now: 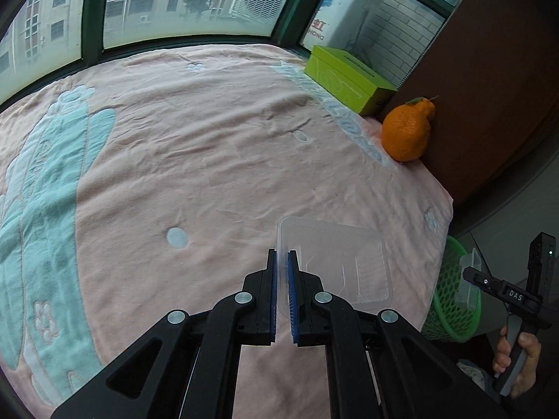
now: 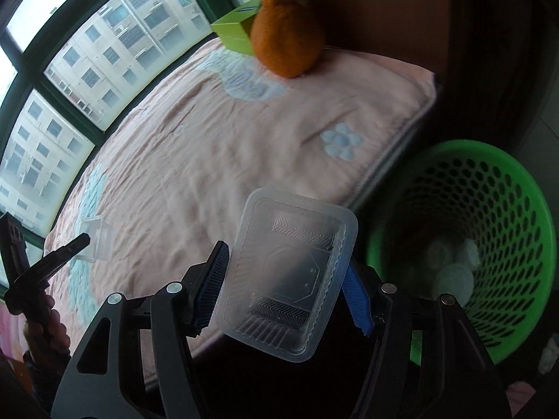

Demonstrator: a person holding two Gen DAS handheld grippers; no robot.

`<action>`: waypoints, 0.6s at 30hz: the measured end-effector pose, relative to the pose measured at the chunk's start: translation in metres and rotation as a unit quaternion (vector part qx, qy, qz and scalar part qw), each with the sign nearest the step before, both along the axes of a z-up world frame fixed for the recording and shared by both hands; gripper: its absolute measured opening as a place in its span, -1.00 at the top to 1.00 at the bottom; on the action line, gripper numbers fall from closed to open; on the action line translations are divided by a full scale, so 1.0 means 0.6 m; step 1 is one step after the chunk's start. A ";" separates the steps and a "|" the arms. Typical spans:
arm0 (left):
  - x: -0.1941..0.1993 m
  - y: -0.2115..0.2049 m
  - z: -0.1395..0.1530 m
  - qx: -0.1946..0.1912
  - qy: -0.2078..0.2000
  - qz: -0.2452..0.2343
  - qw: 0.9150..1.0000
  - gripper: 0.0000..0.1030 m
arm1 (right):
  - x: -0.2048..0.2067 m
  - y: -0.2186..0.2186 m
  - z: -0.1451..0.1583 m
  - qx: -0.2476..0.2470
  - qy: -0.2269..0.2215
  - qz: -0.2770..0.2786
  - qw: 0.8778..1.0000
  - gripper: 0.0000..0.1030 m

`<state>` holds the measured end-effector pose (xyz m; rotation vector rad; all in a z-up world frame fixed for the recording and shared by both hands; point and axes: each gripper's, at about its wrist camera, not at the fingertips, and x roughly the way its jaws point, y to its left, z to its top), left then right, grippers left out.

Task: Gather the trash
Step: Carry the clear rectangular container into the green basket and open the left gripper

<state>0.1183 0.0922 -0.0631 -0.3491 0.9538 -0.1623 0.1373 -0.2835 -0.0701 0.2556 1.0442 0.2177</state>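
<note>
Both plastic trays are lifted: left gripper pinches one tray, right gripper clamps another beside the green basket, already holding white wads; dropping remains.

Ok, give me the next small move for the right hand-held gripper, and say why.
Probably carry it a little rightward over the green basket, then open. The right hand-held gripper already holds a clear plastic tray between its pads, short of the basket's rim, and white crumpled trash already lies in the basket.
</note>
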 end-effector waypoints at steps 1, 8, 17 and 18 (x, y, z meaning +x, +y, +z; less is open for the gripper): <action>0.002 -0.015 0.003 0.002 -0.001 -0.007 1.000 0.88 | -0.003 -0.020 -0.005 -0.005 0.003 -0.011 1.000 -0.21; 0.016 -0.109 0.020 0.005 -0.005 -0.054 0.999 0.88 | -0.015 -0.150 -0.062 -0.030 0.037 -0.069 0.997 -0.21; 0.035 -0.207 0.023 0.017 -0.002 -0.100 0.995 0.88 | 0.003 -0.234 -0.162 -0.052 0.111 -0.099 0.988 -0.22; 0.037 -0.216 0.022 0.019 -0.001 -0.105 0.994 0.88 | 0.008 -0.237 -0.171 -0.052 0.117 -0.101 0.987 -0.22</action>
